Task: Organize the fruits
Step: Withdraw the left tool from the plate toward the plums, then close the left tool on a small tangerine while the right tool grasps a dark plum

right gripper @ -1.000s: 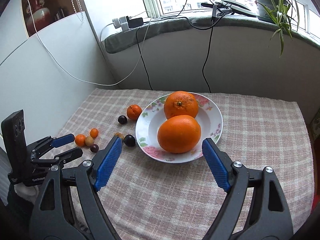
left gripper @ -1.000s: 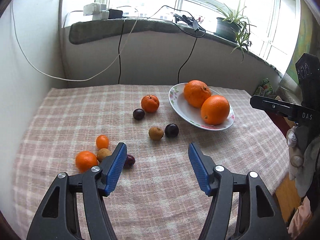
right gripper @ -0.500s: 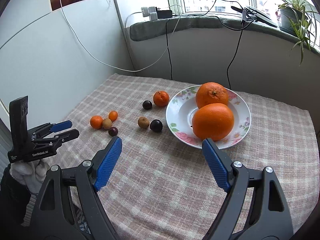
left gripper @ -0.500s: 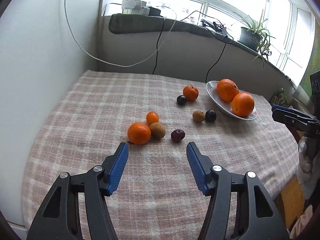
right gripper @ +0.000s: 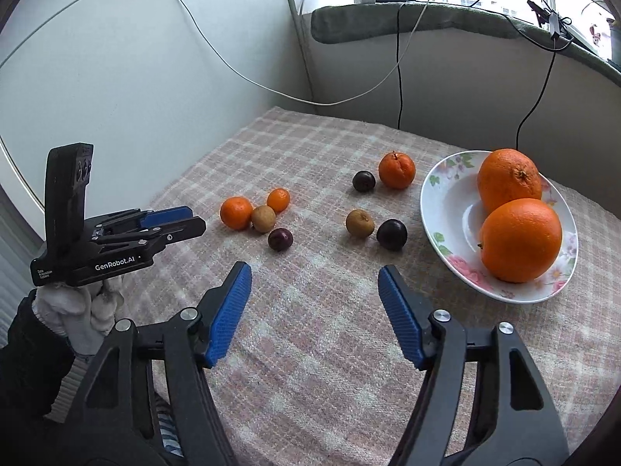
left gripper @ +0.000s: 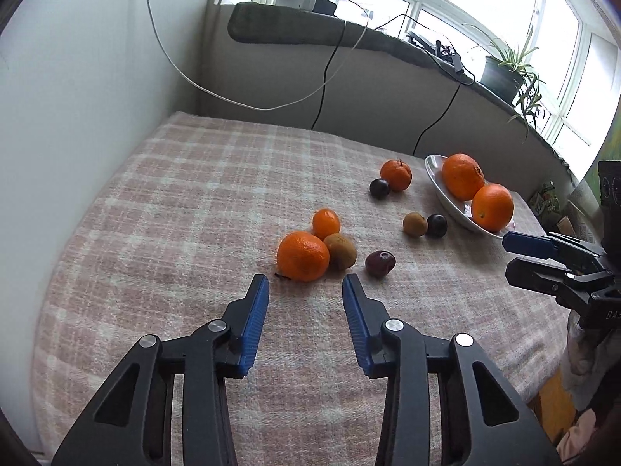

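The left claw (left gripper: 305, 291) has come closer to the small orange (left gripper: 303, 256) on the desk (left gripper: 174, 202), and its fingers are apart but nearer together than before. The right claw (right gripper: 314, 283) is wide apart and has swung left, so the plate (right gripper: 446, 209) with two big oranges (right gripper: 520, 239) now sits off to its right.
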